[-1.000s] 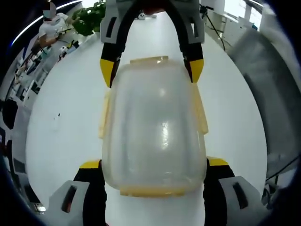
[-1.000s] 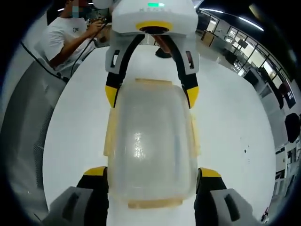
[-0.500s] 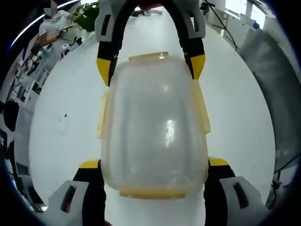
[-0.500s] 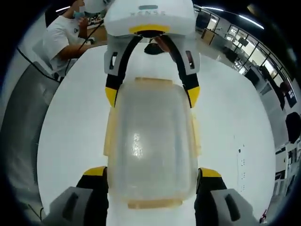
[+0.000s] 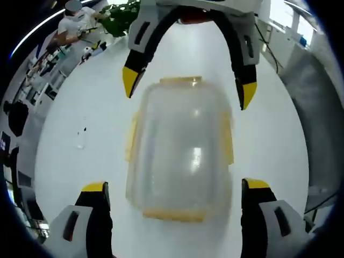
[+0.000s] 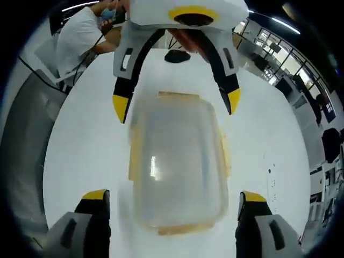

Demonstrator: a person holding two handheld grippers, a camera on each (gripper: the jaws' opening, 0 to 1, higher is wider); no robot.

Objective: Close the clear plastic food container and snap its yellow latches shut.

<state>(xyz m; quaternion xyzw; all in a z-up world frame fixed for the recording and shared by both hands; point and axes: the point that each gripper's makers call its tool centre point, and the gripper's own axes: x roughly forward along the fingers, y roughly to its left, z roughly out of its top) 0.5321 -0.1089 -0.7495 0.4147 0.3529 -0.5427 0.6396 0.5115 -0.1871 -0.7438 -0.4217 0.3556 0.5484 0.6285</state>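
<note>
Both grippers have let go of the clear plastic food container (image 5: 181,148), and their jaws stand wide apart with a gap on each side of it. In the left gripper view, the left gripper (image 5: 174,188) comes up from the bottom of the frame, its yellow tips on either side of the near end of the box. The right gripper (image 5: 188,88) reaches in from the top of the frame, and its yellow tips sit beside the far end. In the right gripper view, the right gripper (image 6: 174,196) is at the bottom and the left gripper (image 6: 176,102) is at the top. The container (image 6: 177,169) sits in the middle of the frame on the white table (image 6: 80,145), lid on, looking a bit blurry. Yellow latches (image 5: 228,138) lie along its edges. A person (image 6: 80,37) in a white shirt is in the upper left.
</note>
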